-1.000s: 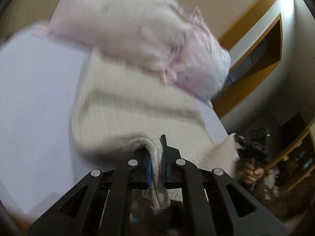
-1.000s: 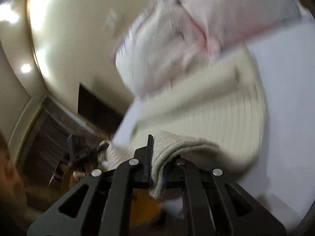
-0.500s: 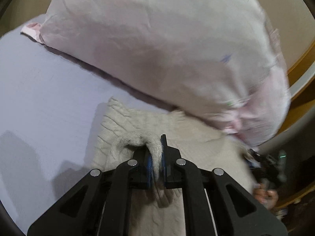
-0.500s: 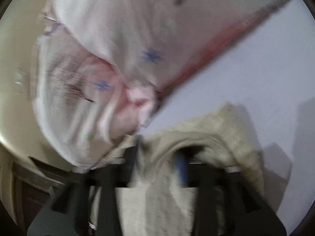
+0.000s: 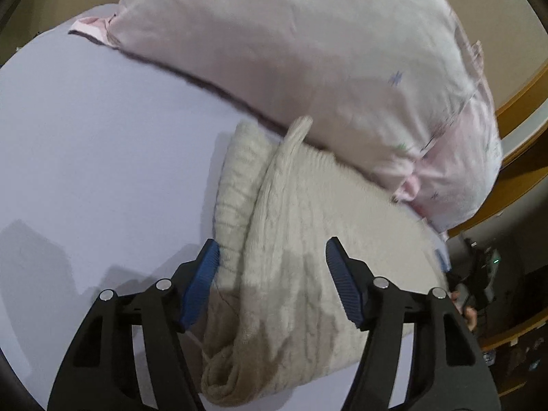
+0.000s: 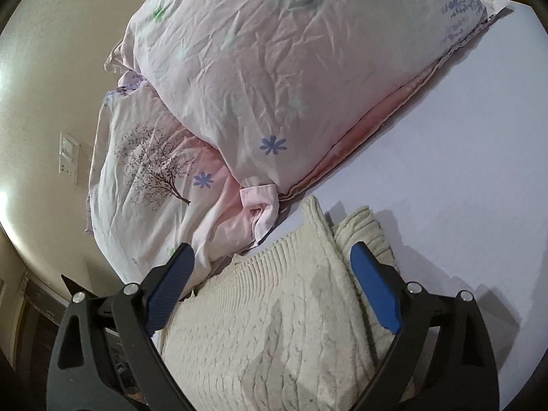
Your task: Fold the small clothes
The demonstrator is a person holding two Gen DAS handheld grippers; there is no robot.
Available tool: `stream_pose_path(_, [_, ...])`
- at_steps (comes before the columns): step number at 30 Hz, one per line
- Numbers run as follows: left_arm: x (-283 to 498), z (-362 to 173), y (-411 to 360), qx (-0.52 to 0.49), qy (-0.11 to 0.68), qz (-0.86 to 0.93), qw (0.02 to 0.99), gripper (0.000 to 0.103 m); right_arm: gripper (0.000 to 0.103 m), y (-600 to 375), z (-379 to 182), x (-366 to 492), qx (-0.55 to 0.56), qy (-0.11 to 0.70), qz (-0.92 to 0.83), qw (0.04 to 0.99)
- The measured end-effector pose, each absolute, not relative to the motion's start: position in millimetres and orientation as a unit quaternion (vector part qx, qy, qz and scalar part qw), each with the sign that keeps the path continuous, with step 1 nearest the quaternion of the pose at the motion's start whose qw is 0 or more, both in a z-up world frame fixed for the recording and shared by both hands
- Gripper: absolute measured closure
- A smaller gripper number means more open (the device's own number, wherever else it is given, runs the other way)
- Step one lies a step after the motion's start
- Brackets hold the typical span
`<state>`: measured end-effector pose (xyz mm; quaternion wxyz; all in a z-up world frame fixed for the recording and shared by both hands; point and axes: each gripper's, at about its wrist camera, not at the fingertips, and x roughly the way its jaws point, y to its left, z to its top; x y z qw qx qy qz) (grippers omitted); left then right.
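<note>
A cream cable-knit sweater (image 5: 308, 239) lies folded on the lavender bed sheet (image 5: 102, 154), its far edge against the pillows. It also shows in the right wrist view (image 6: 274, 325). My left gripper (image 5: 272, 260) is open, its blue pads spread over the near part of the sweater, holding nothing. My right gripper (image 6: 274, 263) is open too, spread above the sweater's other end and empty. A folded layer of the knit sticks out along one side in both views.
Two large pink floral pillows (image 6: 274, 68) lie stacked at the head of the bed, right behind the sweater, and also show in the left wrist view (image 5: 325, 51). A wall with a switch plate (image 6: 68, 152) is at the left. Wooden furniture (image 5: 520, 102) stands at the right.
Both grippers were shut on the sweater's edges and carried them toward the pillows. Now both have opened and let go, and the sweater lies folded on the sheet.
</note>
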<state>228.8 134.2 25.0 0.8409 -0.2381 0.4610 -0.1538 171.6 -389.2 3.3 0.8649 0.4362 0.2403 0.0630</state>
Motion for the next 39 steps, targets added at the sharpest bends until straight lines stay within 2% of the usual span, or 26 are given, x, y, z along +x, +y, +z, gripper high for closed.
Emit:
stream_pose_path(2, [227,21,134,-0.238,0.465,-0.143,0.841,0.044,0.011,-387,3,175,0.441,0.240,0.070,0.862])
stream_pose_path(5, [222,18,140,-0.257,0.464,-0.120,0.839,0.059,0.011,-387,3,177,0.448,0.242,0.080,0.857])
stream_pose_path(6, [219,16,144,-0.259,0.464,-0.103,0.841,0.068,0.011,-386,4,177,0.449,0.242,0.079,0.856])
stream_pose_path(11, [214,18,133,-0.223,0.454,-0.061,0.861,0.066,0.010,-399,13,164,0.454,0.212,0.097,0.860])
stream_pose_path(14, [209,19,132,-0.217,0.445,-0.038,0.868,0.061,0.010,-402,11,166,0.466,0.218,0.110,0.850])
stream_pose_path(21, [202,18,129,-0.215,0.431,-0.027,0.876,0.060,0.010,-389,20,173,0.446,0.229,0.150,0.852])
stream_pose_path(23, [203,15,131,-0.233,0.436,-0.044,0.868,0.073,0.010,-384,22,174,0.442,0.233,0.160,0.852])
stream_pose_path(24, [204,13,133,-0.255,0.439,-0.056,0.860,0.085,0.010,-383,23,174,0.441,0.234,0.162,0.851])
stream_pose_path(27, [206,3,147,-0.338,0.444,-0.093,0.825,0.089,0.010,-381,24,172,0.441,0.232,0.167,0.851])
stream_pose_path(31, [197,16,147,-0.419,0.400,-0.170,0.798,0.090,0.010,-383,28,168,0.446,0.223,0.168,0.851])
stream_pose_path(36, [199,79,51,-0.400,0.356,-0.321,0.781,0.090,0.010,-388,35,162,0.439,0.206,0.157,0.860])
stream_pose_path(39, [210,86,-38,-0.399,0.359,-0.413,0.736,0.090,0.010,-398,38,158,0.432,0.200,0.134,0.869])
